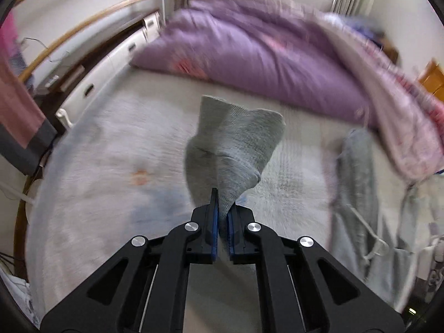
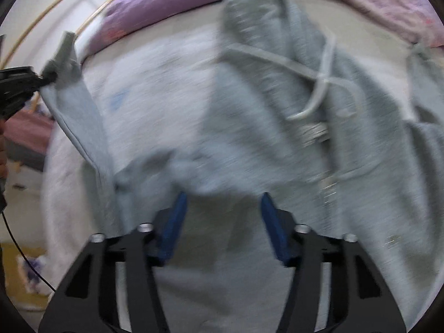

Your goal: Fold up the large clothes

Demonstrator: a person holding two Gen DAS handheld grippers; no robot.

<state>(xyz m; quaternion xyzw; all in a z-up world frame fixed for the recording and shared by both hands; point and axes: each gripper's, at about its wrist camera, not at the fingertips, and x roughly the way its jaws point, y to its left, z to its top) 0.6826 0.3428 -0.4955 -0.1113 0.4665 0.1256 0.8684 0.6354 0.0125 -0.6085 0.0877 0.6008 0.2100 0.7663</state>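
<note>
left gripper (image 1: 222, 208) clamped on grey hoodie (image 2: 277, 111) cuff, lifted off bed (image 1: 111, 166). right gripper (image 2: 222, 213) jaws apart, nothing pinched; suggest seating hem deep before closing, sleeve kept taut.

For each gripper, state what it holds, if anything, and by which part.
The left gripper is shut on the grey hoodie's sleeve cuff. The right gripper holds nothing: its jaws stand apart over the hoodie's body.
</note>
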